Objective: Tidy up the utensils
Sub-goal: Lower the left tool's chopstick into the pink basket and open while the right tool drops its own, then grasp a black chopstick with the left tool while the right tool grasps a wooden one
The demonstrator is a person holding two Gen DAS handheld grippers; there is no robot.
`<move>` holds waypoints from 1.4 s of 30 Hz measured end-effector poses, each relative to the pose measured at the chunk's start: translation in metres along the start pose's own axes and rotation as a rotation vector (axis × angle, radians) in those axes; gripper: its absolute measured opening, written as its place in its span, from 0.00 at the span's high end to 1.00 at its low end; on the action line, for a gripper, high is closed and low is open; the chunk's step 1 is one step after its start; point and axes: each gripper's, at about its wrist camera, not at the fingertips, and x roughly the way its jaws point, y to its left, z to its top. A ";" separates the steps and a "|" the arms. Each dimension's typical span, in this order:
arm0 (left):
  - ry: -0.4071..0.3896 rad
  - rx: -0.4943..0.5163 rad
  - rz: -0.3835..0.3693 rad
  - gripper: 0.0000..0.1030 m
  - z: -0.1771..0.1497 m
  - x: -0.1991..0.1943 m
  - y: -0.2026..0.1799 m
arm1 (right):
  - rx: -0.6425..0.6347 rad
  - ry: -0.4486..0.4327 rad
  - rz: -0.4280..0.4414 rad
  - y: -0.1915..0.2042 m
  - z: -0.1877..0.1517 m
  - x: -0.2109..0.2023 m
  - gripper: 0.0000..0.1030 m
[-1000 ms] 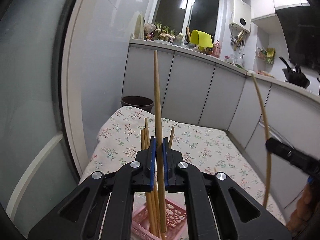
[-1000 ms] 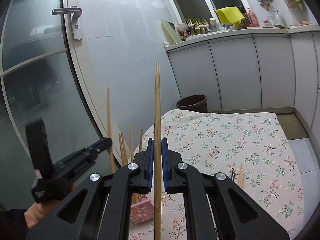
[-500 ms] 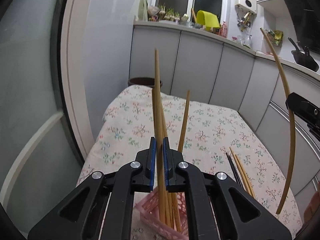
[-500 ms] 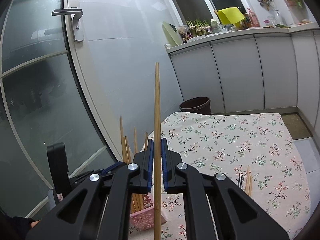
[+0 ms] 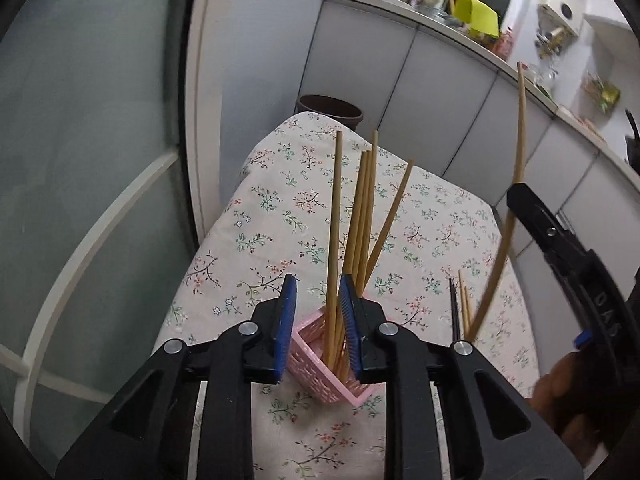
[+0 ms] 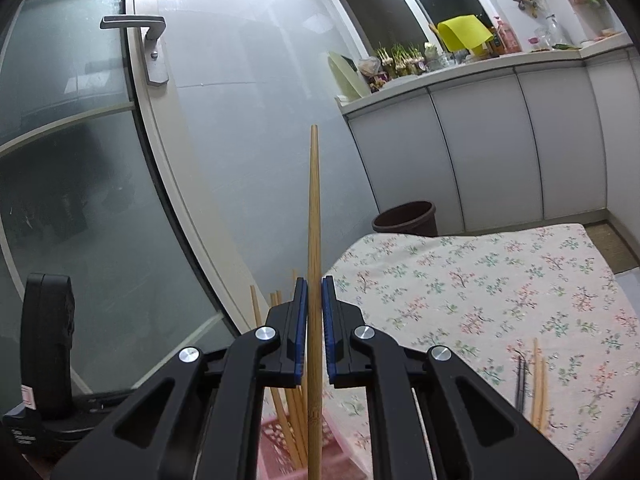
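Note:
A pink lattice basket (image 5: pixel 320 368) stands on the floral tablecloth with several wooden chopsticks in it. My left gripper (image 5: pixel 317 280) hovers just above the basket and its jaws are opening. One chopstick (image 5: pixel 333 220) stands upright between the blue pads, touching neither, its lower end in the basket. My right gripper (image 6: pixel 315 292) is shut on another wooden chopstick (image 6: pixel 314 220), held upright beside the basket (image 6: pixel 280 452). The left wrist view shows that gripper (image 5: pixel 520 200) at the right with its chopstick (image 5: pixel 518 132).
Loose chopsticks, one of them black, lie on the tablecloth (image 5: pixel 460 304) to the right of the basket. A brown bin (image 6: pixel 404 218) stands past the table's far end. A glass door (image 6: pixel 80 200) runs along the left and grey cabinets (image 6: pixel 480 140) along the back.
My left gripper tipped downward over the basket, and its jaws parted from the chopstick, which now stands in the basket. My right gripper carried its chopstick closer to the basket.

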 end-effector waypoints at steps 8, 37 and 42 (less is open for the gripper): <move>0.018 -0.043 0.023 0.75 0.003 0.004 0.009 | -0.063 -0.023 -0.067 0.010 -0.021 0.034 0.92; -0.007 0.094 -0.012 0.67 -0.003 -0.005 -0.041 | -0.044 0.157 -0.216 -0.041 0.021 -0.046 0.54; -0.001 0.174 -0.001 0.65 -0.011 0.000 -0.068 | -0.045 0.205 -0.302 -0.068 0.026 -0.064 0.54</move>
